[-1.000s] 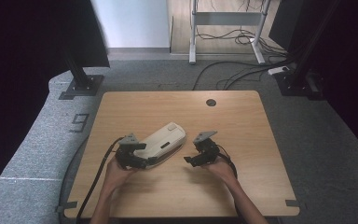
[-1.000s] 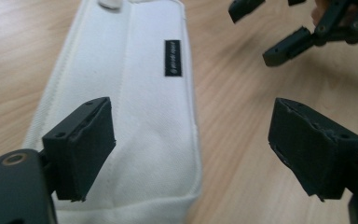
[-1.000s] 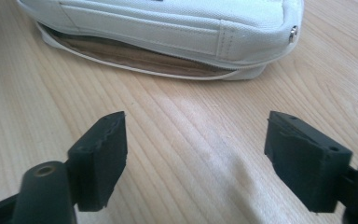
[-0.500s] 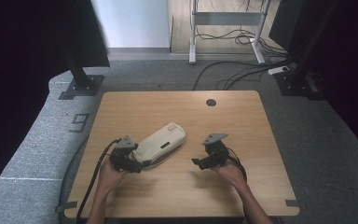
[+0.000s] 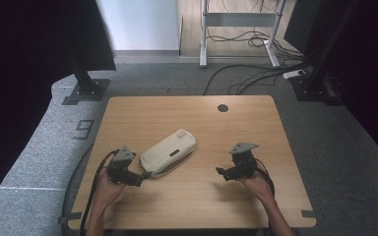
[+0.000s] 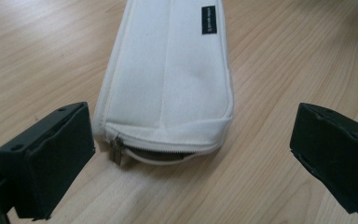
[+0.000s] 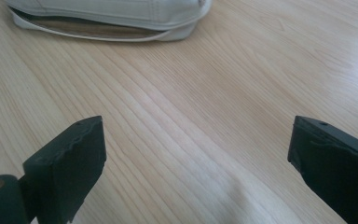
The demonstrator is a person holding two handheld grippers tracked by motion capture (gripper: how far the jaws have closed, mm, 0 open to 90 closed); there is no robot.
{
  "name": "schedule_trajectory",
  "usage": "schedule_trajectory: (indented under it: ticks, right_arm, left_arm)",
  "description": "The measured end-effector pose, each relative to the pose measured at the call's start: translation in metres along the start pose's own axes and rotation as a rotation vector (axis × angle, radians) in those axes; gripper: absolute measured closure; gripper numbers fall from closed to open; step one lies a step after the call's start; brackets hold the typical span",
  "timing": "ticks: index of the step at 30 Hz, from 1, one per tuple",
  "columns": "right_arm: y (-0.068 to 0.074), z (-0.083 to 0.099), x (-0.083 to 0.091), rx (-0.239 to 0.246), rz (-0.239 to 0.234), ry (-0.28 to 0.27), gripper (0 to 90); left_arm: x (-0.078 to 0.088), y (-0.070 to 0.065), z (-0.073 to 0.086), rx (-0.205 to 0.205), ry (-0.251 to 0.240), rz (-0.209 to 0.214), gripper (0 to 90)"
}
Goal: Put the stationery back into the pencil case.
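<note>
Lying part-unzipped on table (image 5: pixel 197 196), white pouch (image 5: pixel 169 152)

The pouch (image 6: pixel 168 79) is of white cloth, matt and finely woven, with a small metal zip pull (image 6: pixel 117 150). The table (image 5: pixel 177 206) is light wood, smooth, with visible grain. The jaws of both grippers look like matt black plastic.
</note>
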State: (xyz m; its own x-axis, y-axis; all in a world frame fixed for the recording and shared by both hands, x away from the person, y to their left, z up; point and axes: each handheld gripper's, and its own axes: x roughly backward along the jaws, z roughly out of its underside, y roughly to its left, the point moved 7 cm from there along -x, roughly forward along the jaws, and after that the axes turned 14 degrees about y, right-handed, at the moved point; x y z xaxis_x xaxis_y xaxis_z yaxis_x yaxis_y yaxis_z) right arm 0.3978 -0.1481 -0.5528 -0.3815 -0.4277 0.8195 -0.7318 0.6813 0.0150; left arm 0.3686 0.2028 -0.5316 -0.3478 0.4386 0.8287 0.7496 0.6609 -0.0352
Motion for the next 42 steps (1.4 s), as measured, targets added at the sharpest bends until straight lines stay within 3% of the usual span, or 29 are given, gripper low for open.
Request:
schedule_trajectory:
  ticks: [9, 17, 28, 32, 42]
  right_arm:
    - [-0.009, 0.021, 0.009, -0.048, 0.023, -0.019, 1.1]
    - [-0.016, 0.040, 0.009, -0.074, 0.066, -0.009, 0.7]
    - [-0.018, 0.061, -0.005, -0.101, 0.081, 0.027, 0.9]
    - [-0.019, 0.068, -0.012, -0.101, 0.087, 0.048, 0.9]
    - [-0.018, 0.072, -0.013, -0.109, 0.079, 0.052, 0.0]
  left_arm:
    - [-0.002, 0.010, 0.018, 0.030, -0.012, -0.004, 0.0]
    - [-0.014, 0.014, 0.035, 0.046, 0.010, -0.017, 0.0]
    - [-0.041, 0.021, 0.057, 0.069, 0.095, -0.039, 0.0]
    - [-0.043, 0.021, 0.058, 0.064, 0.118, -0.067, 0.0]
    - [-0.043, 0.021, 0.057, 0.085, 0.117, -0.079, 0.0]
